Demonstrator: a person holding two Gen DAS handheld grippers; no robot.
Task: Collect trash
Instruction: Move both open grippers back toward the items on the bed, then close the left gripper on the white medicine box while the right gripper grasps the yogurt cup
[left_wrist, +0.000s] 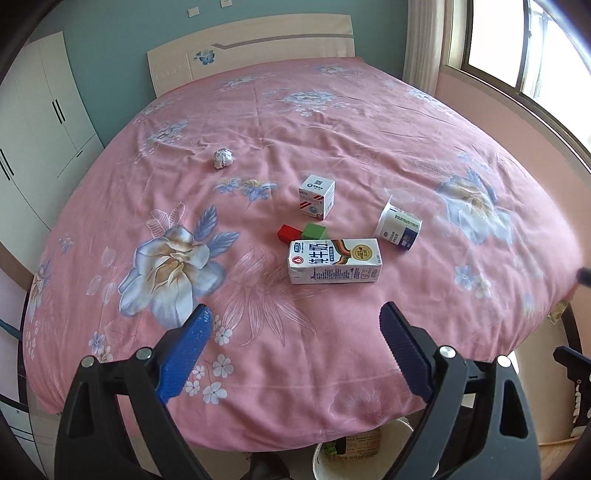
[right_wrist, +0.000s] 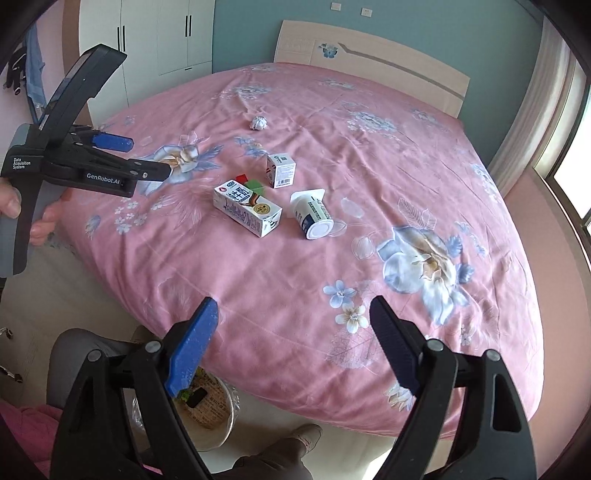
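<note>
Trash lies in a cluster on the pink flowered bed (left_wrist: 332, 122): a milk carton (left_wrist: 334, 260) (right_wrist: 246, 208) on its side, a small white box (left_wrist: 317, 196) (right_wrist: 281, 170), a tipped yogurt cup (left_wrist: 398, 226) (right_wrist: 312, 216), and a crumpled foil ball (left_wrist: 222, 158) (right_wrist: 259, 122) farther back. A red block (left_wrist: 290, 233) (right_wrist: 242, 178) and a green block (left_wrist: 314, 232) (right_wrist: 255, 184) sit behind the carton. My left gripper (left_wrist: 295, 310) (right_wrist: 147, 157) hangs open and empty above the bed's near edge. My right gripper (right_wrist: 293, 302) is open too, with nothing between its fingers.
A white bin (left_wrist: 317, 458) (right_wrist: 231, 417) holding some trash stands on the floor at the foot of the bed. The person's shoe (right_wrist: 306, 434) is beside it, and a hand (right_wrist: 11, 201) holds the left gripper. A wardrobe (left_wrist: 40, 122) stands left and a window (left_wrist: 517, 40) right.
</note>
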